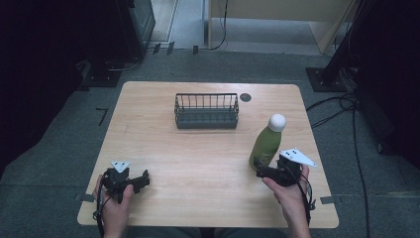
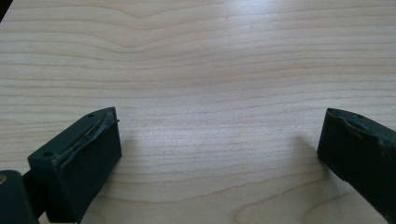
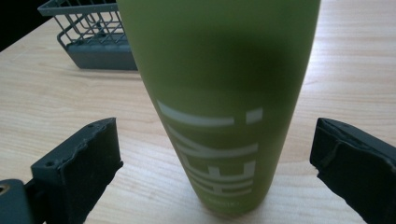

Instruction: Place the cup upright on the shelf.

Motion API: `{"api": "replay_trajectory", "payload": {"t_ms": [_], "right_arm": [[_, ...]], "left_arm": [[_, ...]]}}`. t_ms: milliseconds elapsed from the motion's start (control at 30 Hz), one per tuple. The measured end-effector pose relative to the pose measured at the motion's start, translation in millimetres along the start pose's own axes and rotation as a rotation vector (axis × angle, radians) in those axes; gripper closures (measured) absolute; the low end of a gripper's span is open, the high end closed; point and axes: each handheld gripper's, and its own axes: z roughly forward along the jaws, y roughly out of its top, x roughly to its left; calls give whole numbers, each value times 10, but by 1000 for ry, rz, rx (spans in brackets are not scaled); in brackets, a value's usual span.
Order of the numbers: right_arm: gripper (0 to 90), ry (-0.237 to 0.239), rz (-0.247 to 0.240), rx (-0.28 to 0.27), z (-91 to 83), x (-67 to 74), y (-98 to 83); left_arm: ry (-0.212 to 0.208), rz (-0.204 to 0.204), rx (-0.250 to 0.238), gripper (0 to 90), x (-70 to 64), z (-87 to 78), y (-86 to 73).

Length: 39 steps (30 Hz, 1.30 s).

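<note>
We note the wire basket (image 1: 206,111) holds nothing. Right tongs (image 3: 219,154) are spread around the upright green bottle (image 1: 267,141), near the basket's right. Left tongs (image 2: 219,149) are spread over bare counter (image 1: 198,163).

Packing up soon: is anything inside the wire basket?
The wire basket looks empty from the high view; only its grey floor shows. Its front wall hides the nearest strip.

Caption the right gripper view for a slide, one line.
Right gripper open, its jaws flanking an upright green bottle on the wooden table, wire basket behind.
</note>
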Motion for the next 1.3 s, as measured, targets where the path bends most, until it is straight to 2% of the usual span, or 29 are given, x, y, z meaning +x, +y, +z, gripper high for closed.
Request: {"api": "replay_trajectory", "payload": {"t_ms": [333,833,933,1300], "right_arm": [[125,-43,-12,-37,57,70,103],[149,-87,10,-73,183,73,185],[171,-82,15,-83,204,79,187],[197,-108,-34,-109,215,103,178]], "left_arm": [[0,0,0,0,0,0,0],[0,0,1,0,0,0,0],[0,0,0,0,0,0,0],[0,0,1,0,0,0,1]]}}
